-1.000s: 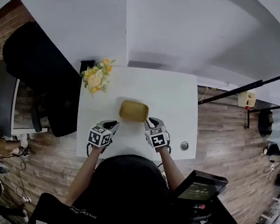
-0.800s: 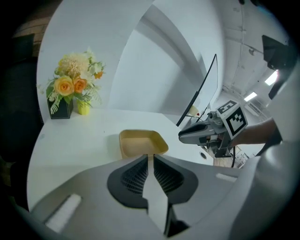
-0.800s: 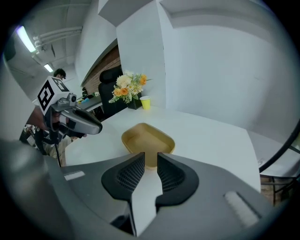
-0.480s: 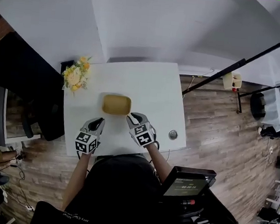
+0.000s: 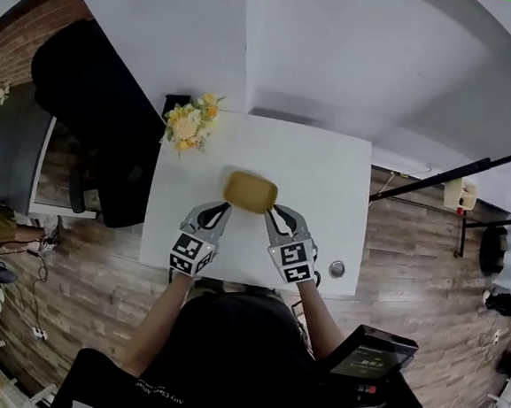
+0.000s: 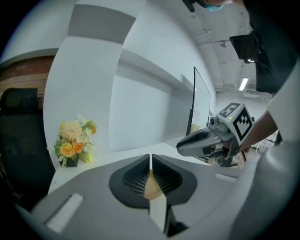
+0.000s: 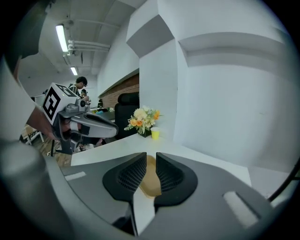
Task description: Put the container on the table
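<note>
A white table (image 5: 329,178) stands against a white wall (image 5: 357,57) on a wooden plank floor (image 5: 426,285). A black chair (image 5: 94,114) is left of it, near a brick wall (image 5: 30,37). Tube lamps (image 7: 61,37) shine on the ceiling.

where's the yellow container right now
Head view: the container is at the middle of the white table, right of the flowers, its near rim pinched by the left hand-held gripper and right hand-held gripper, whose jaws have just been closing.

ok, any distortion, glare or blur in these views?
Head view: heavy fisheye, wall lines curve; light on the table even. Left gripper view: black vignette at the corners, nearest foreground soft. Right gripper view: same vignette, ceiling light blown out.
</note>
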Available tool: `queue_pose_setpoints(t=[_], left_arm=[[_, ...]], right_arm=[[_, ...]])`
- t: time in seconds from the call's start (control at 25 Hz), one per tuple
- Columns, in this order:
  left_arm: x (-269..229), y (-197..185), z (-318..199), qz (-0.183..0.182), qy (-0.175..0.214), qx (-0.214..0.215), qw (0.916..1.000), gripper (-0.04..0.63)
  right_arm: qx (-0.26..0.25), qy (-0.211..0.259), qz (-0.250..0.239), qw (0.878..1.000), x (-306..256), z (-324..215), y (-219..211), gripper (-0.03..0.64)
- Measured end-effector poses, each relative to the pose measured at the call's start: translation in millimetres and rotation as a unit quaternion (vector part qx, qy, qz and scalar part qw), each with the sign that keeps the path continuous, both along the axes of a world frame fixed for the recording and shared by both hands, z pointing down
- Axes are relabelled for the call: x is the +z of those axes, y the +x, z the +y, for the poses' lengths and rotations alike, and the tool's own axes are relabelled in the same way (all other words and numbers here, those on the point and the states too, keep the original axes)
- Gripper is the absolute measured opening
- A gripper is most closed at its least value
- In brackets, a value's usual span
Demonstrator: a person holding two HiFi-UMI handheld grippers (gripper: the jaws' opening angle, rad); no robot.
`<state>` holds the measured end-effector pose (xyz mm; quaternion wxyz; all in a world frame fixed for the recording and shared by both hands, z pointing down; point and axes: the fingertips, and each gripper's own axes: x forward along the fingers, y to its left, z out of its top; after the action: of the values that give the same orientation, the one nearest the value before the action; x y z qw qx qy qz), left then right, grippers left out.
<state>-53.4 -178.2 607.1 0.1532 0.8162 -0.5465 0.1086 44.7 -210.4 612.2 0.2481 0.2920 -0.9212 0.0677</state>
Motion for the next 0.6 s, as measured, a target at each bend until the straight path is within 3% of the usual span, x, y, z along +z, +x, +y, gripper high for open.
queue_pose_setpoints(t=[0.28, 0.48, 0.6], left_arm=[[-73.9, -2.5, -12.8, -0.023, 0.089, 0.023, 0.9955, 0.014], [-149.4, -7.1, -28.0, -0.026, 0.18, 0.033, 0.9828, 0.014], [-179.8, -6.7, -27.0, -0.017, 0.209, 0.035, 0.9772, 0.009]], right_arm=[[-0.002, 0.094, -0.06, 0.994, -85.9, -5.8, -29.9, 0.066], [-0.005, 0.133, -0.11, 0.985, -153.0, -2.3, -52.0, 0.052], [0.003, 0.154, -0.133, 0.979, -179.4, -0.9, -60.6, 0.02]])
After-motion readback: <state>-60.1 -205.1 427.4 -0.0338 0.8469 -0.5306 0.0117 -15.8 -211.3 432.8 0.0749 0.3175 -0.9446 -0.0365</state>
